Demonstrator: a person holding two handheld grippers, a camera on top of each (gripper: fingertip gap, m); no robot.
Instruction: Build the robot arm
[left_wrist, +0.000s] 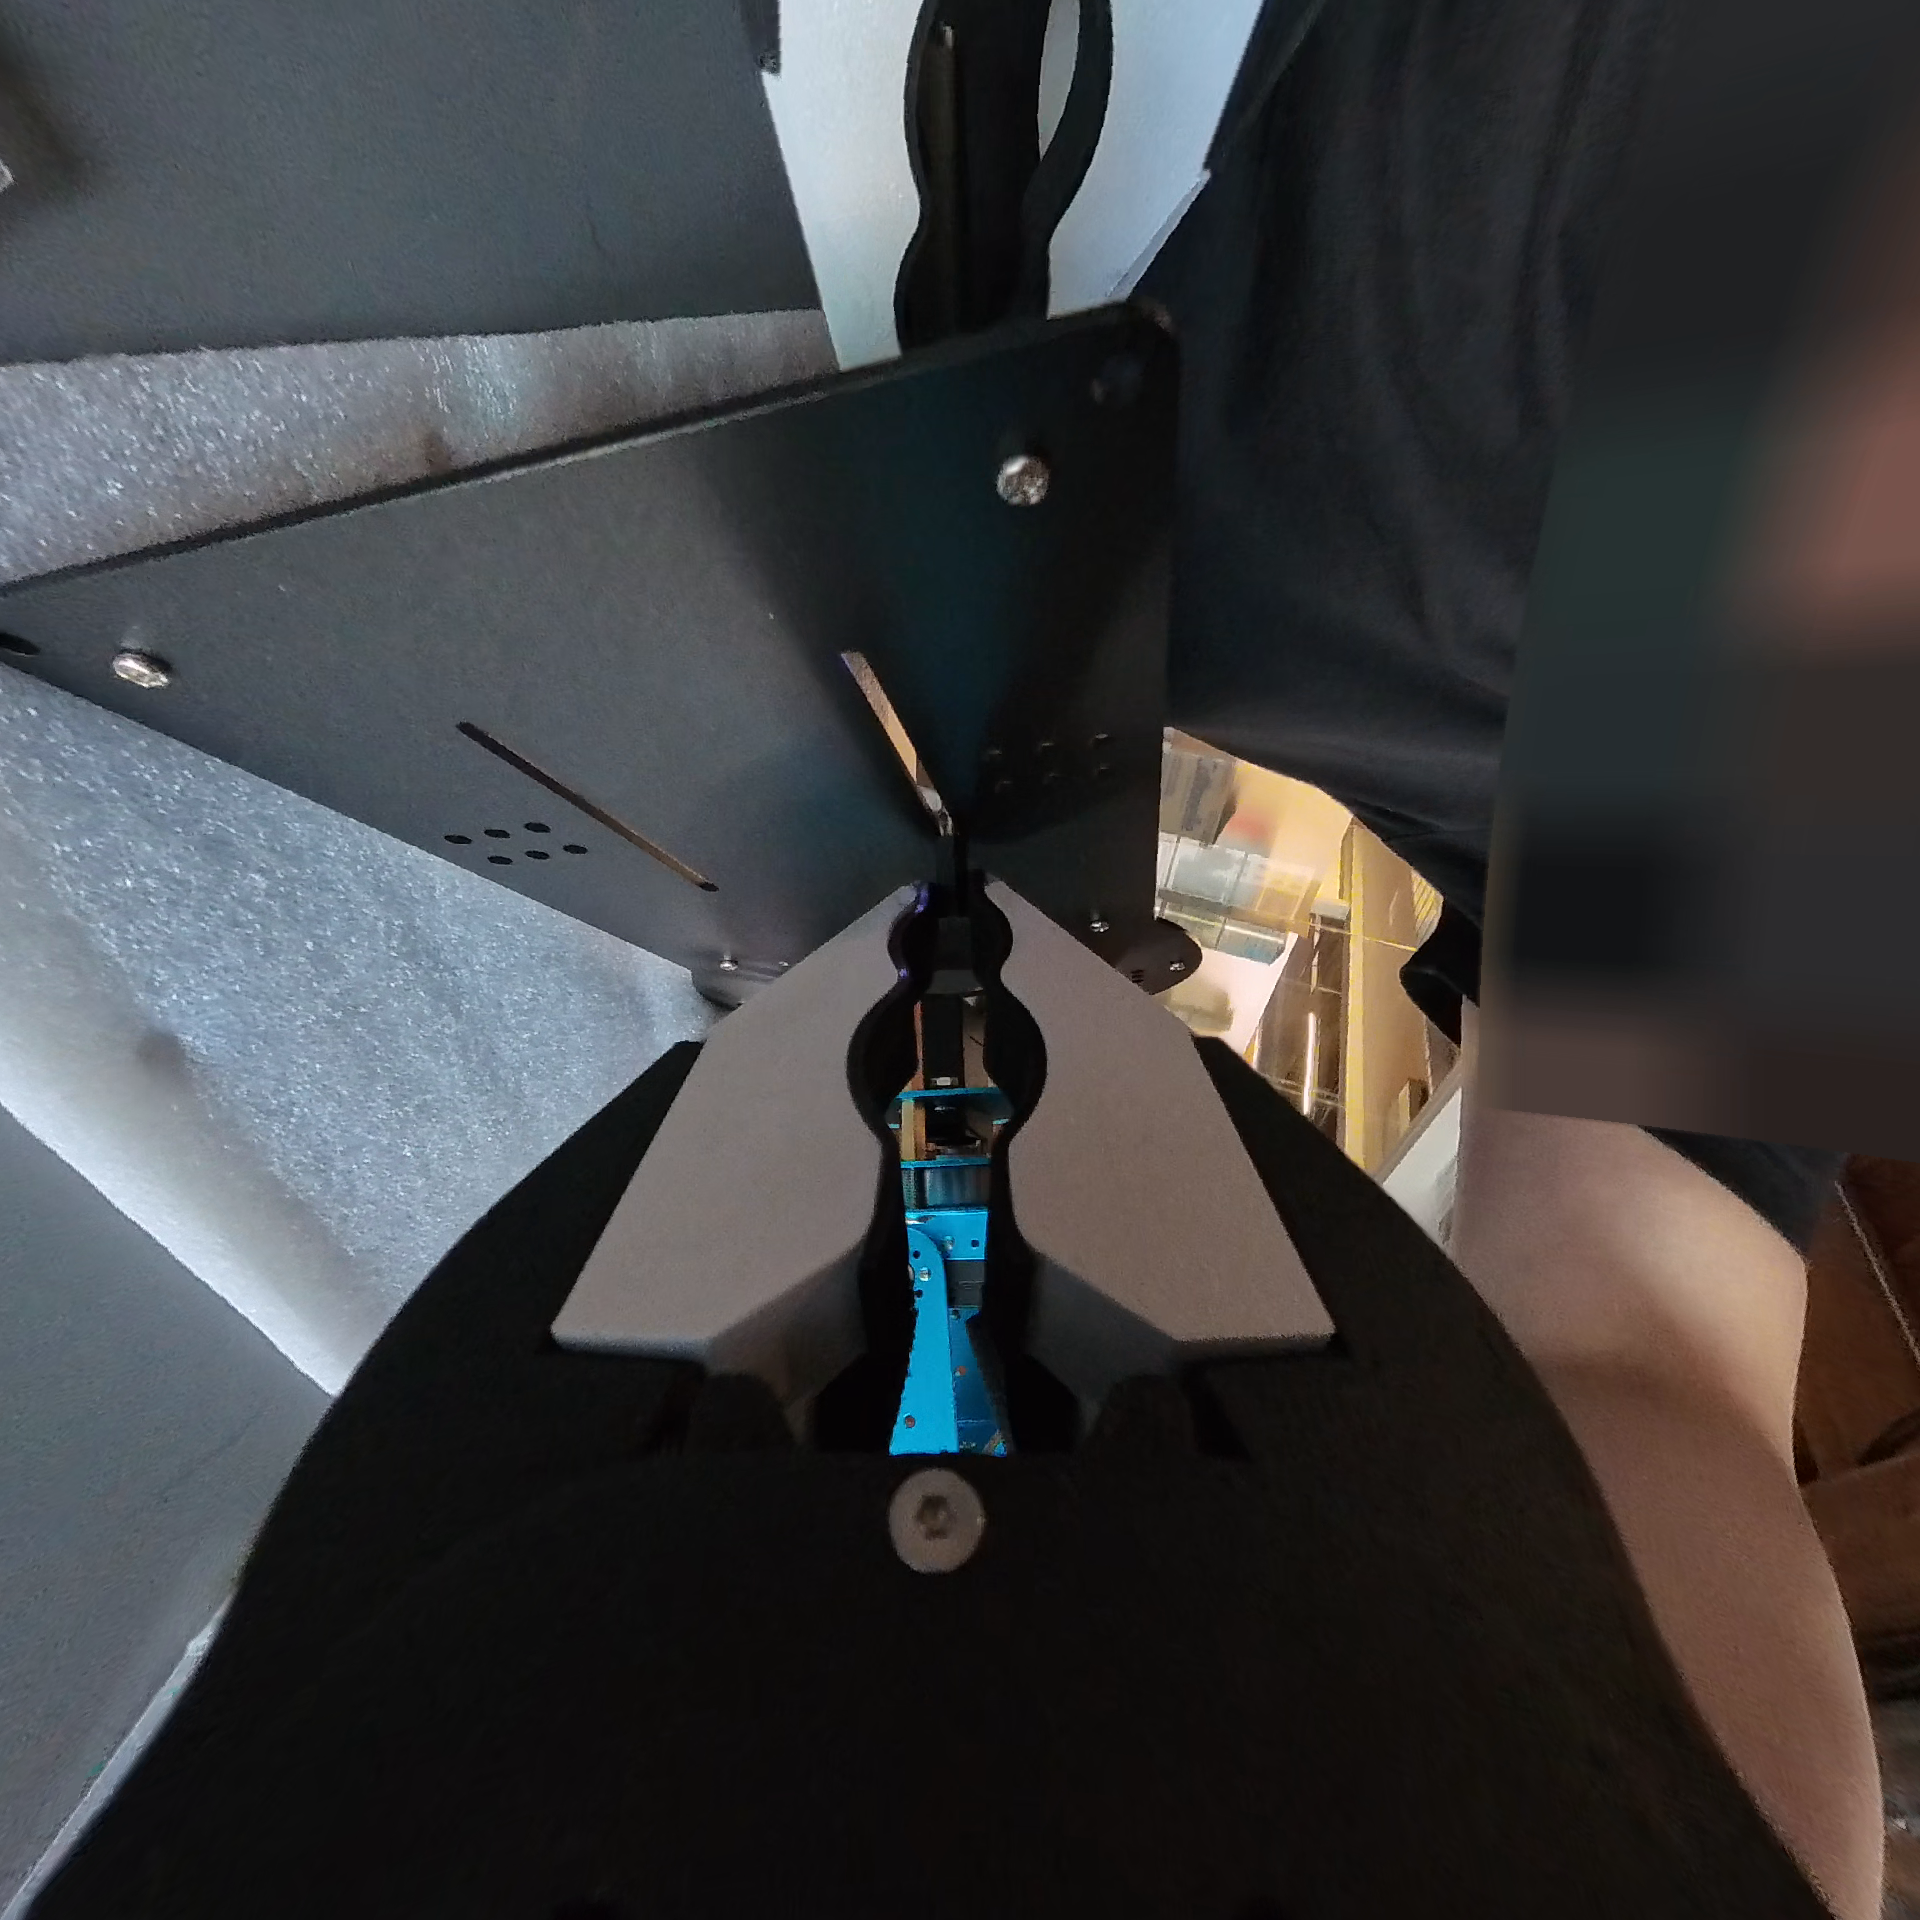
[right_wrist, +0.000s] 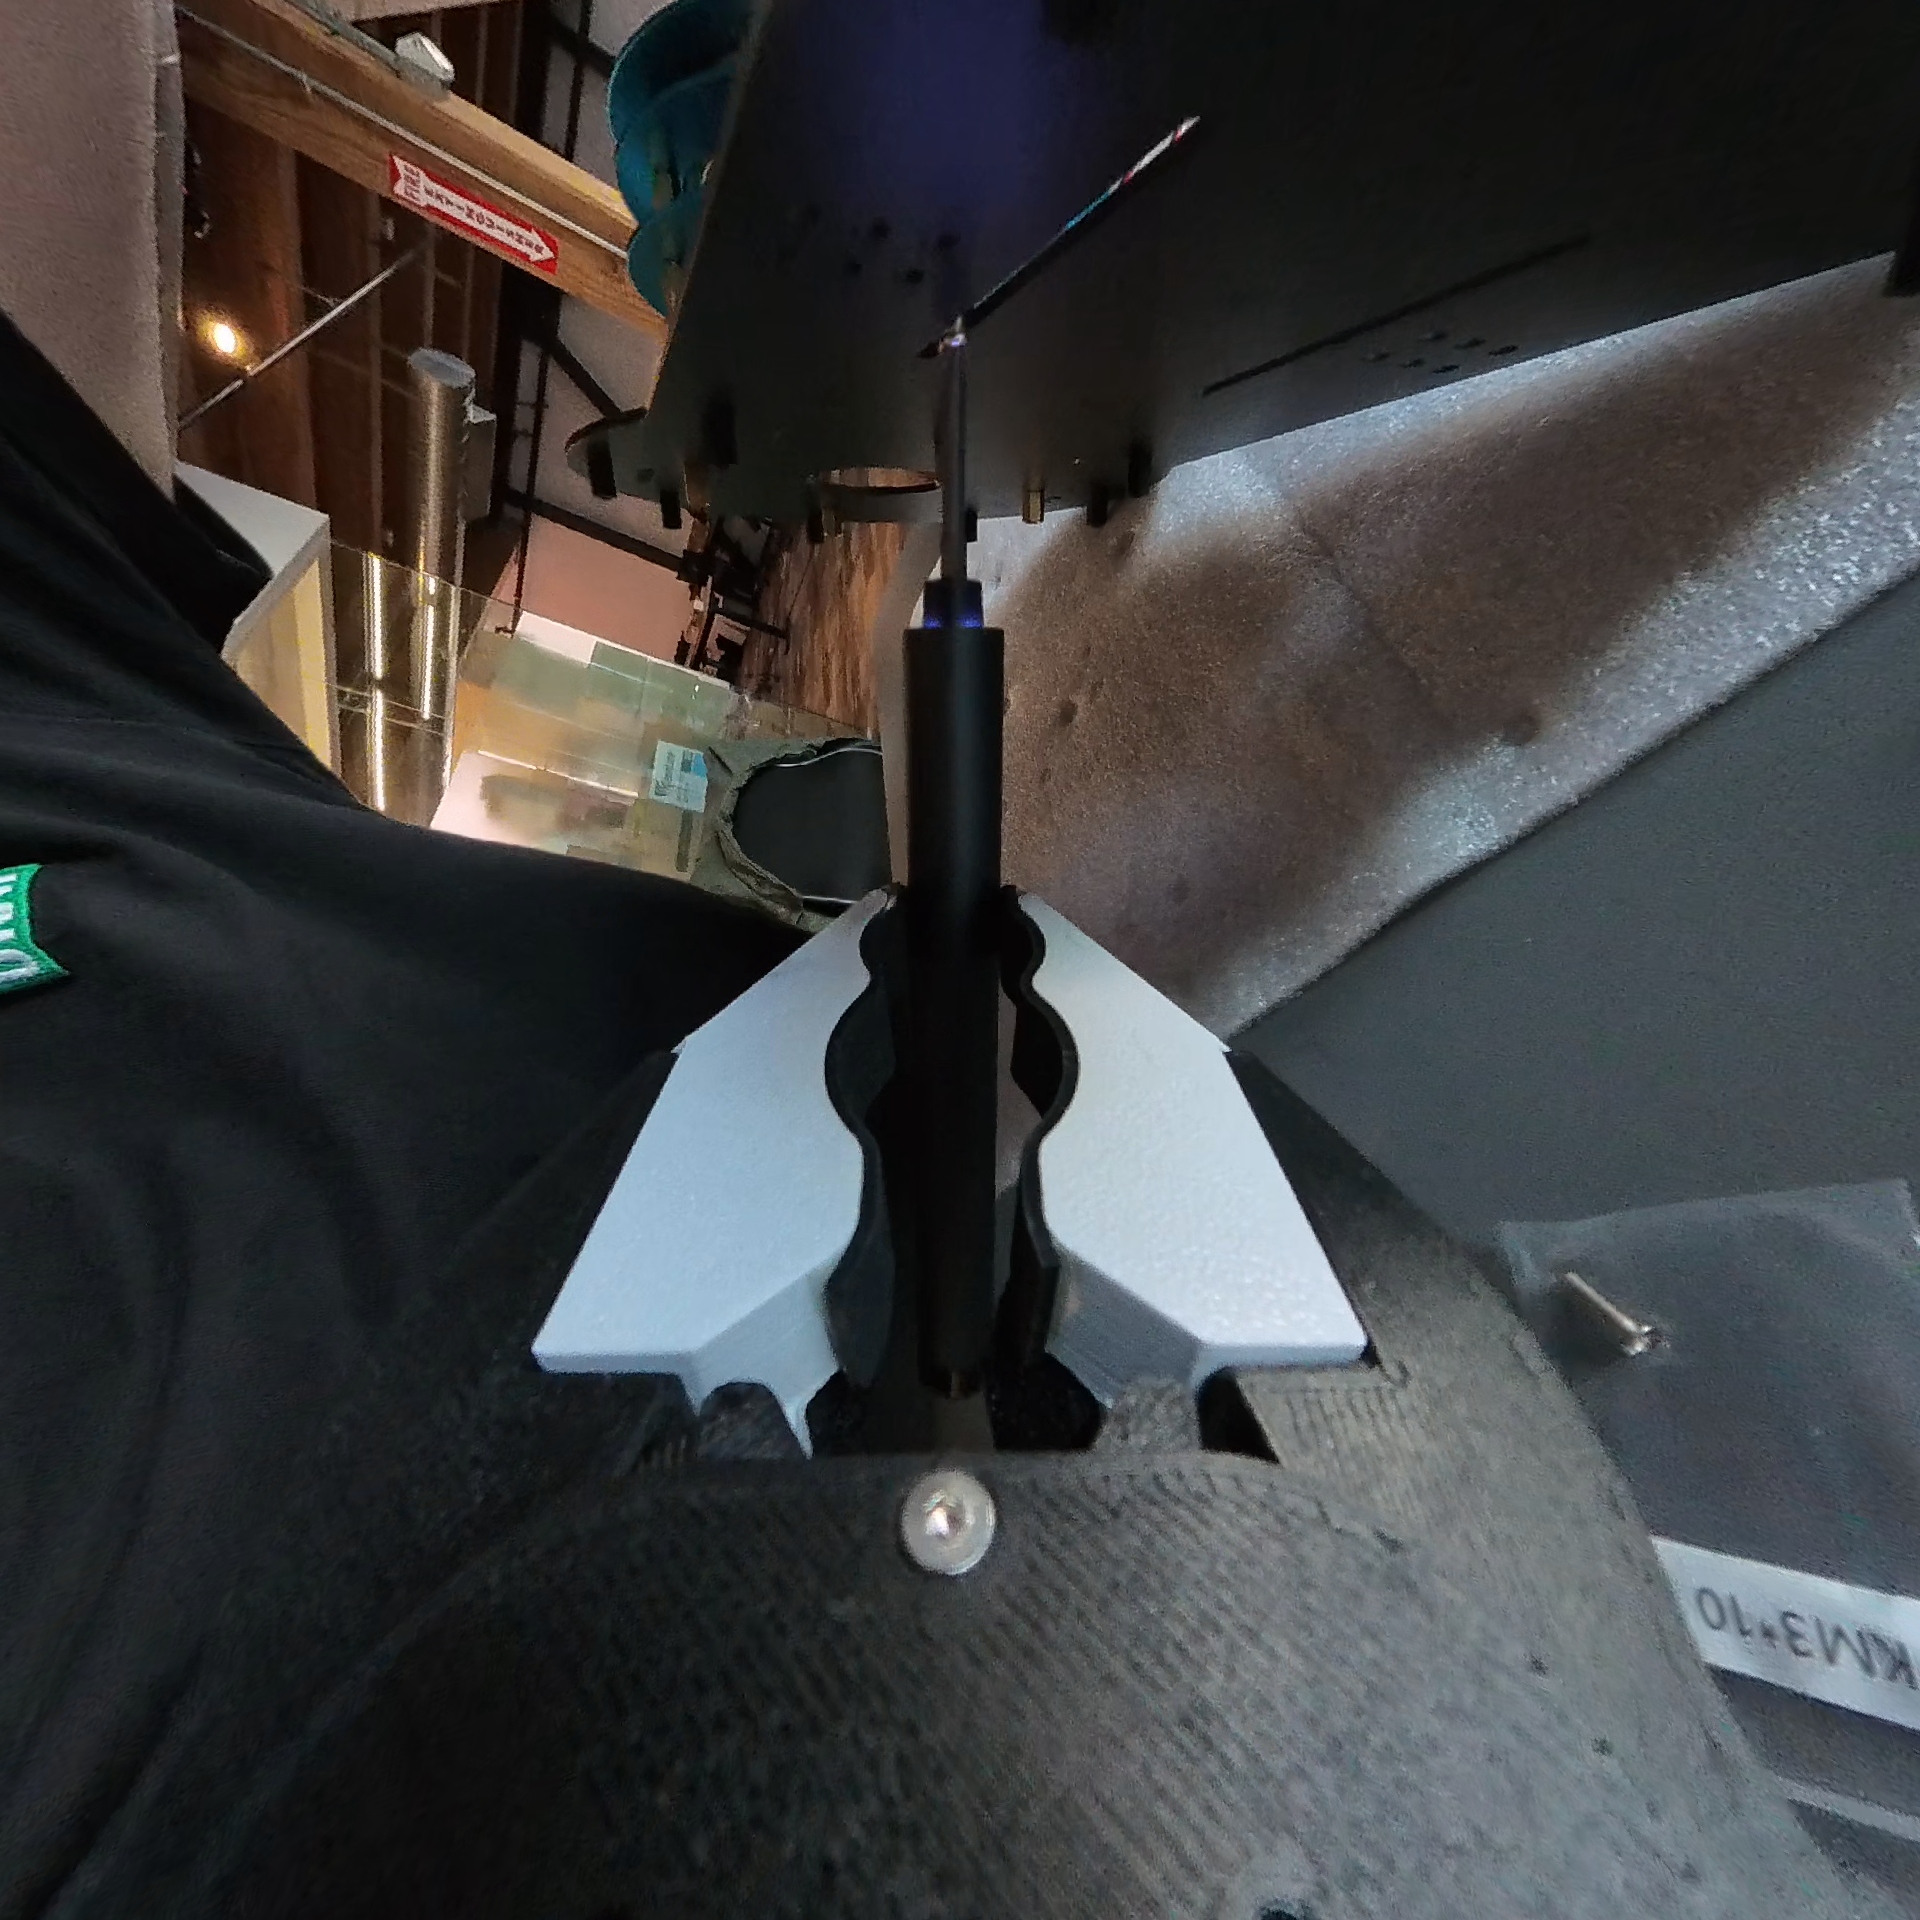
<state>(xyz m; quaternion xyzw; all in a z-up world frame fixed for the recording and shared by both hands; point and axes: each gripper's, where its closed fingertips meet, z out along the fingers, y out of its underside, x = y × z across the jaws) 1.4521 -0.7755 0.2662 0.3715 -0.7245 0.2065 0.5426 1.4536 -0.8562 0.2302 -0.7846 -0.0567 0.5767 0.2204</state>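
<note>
Right gripper (right_wrist: 951, 914): fingers clamped on a black electric screwdriver (right_wrist: 951, 831) that runs lengthwise between them.
Screwdriver bit: its tip touches the black metal panel (right_wrist: 1351, 156) at the end of a slot.
Left gripper (left_wrist: 951, 914): fingers nearly closed on a thin black edge of the black metal panel (left_wrist: 623, 623); blue metal parts (left_wrist: 951, 1340) show through the gap.
Grey foam sheet (right_wrist: 1351, 665): behind and below the panel.
Loose screw (right_wrist: 1605, 1314): in a clear bag, well below the panel.
Person: black shirt (right_wrist: 260, 1039), beside the panel.
</note>
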